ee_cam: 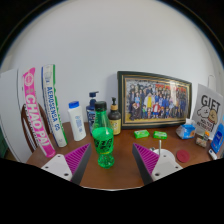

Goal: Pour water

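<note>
A green plastic bottle (103,138) with a printed label and a green cap stands upright on the brown wooden table (120,172). It stands between my fingers, closer to the left one, with a wide gap to the right one. My gripper (112,160) is open; the magenta pads (75,158) do not press on the bottle. No cup or glass for water can be clearly told apart from the small items at the right.
Behind the bottle stand a white bottle (77,120), a blue pump bottle (92,104) and a dark brown bottle (114,118). Tall printed boxes (38,110) lean at the left. A framed photo (155,98), a gift box (207,108) and small green items (141,134) sit at the right.
</note>
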Demonstrator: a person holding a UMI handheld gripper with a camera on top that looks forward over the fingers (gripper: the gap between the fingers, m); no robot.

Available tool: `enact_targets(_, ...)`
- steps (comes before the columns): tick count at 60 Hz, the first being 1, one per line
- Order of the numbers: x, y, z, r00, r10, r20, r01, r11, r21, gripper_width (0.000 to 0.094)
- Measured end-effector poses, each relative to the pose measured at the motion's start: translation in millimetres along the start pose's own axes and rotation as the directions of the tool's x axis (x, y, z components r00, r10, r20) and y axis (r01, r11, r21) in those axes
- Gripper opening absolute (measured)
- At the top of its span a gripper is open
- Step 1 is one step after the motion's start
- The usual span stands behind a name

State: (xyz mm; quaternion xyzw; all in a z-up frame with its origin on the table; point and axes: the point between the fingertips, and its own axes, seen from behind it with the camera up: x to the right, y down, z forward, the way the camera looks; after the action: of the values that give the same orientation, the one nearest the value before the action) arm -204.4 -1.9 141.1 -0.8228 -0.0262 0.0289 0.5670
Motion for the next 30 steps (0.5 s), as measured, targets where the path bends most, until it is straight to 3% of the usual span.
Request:
enact_targets(12, -20, 20, 78, 1.0, -0.011, -0.014, 0.011, 1.0, 0.014, 0.0812)
enact_targets(18, -22, 28, 97, 1.0, -0.008, -0.026, 0.009, 1.0, 0.024, 0.0663)
enact_targets(22, -23, 32, 105, 1.0, -0.011, -0.03, 0.011, 1.0, 0.026, 0.0508)
enact_targets(30, -24, 30, 106, 0.999, -0.031, -0.04, 0.034, 0.997, 0.066, 0.0417)
